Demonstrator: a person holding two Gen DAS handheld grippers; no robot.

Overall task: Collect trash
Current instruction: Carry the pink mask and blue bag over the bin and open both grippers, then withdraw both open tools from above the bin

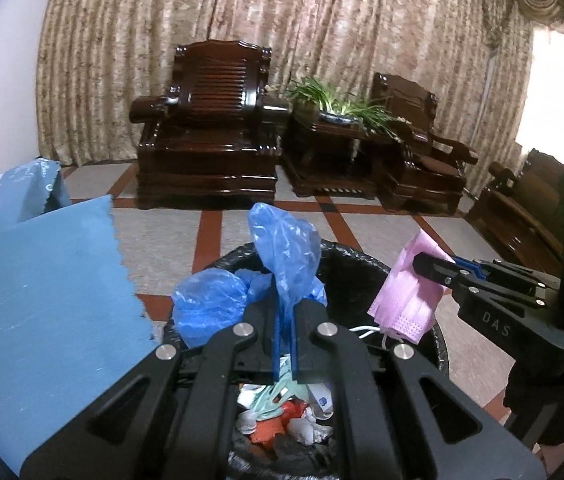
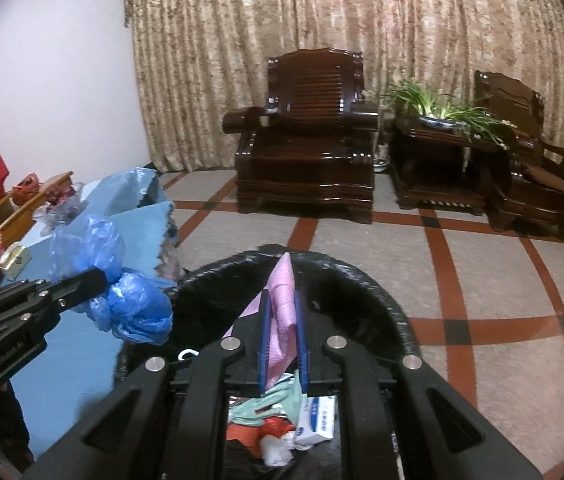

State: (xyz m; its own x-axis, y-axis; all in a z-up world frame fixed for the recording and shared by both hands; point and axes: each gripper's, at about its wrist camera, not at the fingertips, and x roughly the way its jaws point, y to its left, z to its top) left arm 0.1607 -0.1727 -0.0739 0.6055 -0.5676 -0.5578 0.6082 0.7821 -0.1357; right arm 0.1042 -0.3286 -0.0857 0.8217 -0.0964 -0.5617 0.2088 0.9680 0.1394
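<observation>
A bin lined with a black bag (image 1: pixel 362 264) (image 2: pixel 366 292) stands on the floor below both grippers, with several pieces of trash (image 1: pixel 282 412) (image 2: pixel 282 424) inside. My left gripper (image 1: pixel 285 308) (image 2: pixel 99 276) is shut on a crumpled blue plastic bag (image 1: pixel 282 248) (image 2: pixel 137 308), held over the bin's left rim. My right gripper (image 2: pixel 282 300) (image 1: pixel 422 266) is shut on a pink face mask (image 2: pixel 284 304) (image 1: pixel 406 300), which hangs over the bin opening with its white ear loop (image 1: pixel 366 333) dangling.
A table with a blue cloth (image 1: pixel 41 288) (image 2: pixel 137 232) stands just left of the bin, with clutter on it. Dark wooden armchairs (image 1: pixel 209 128) (image 2: pixel 306 140) and a side table with a plant (image 1: pixel 334 120) line the curtain behind. Tiled floor (image 2: pixel 482 280) lies between.
</observation>
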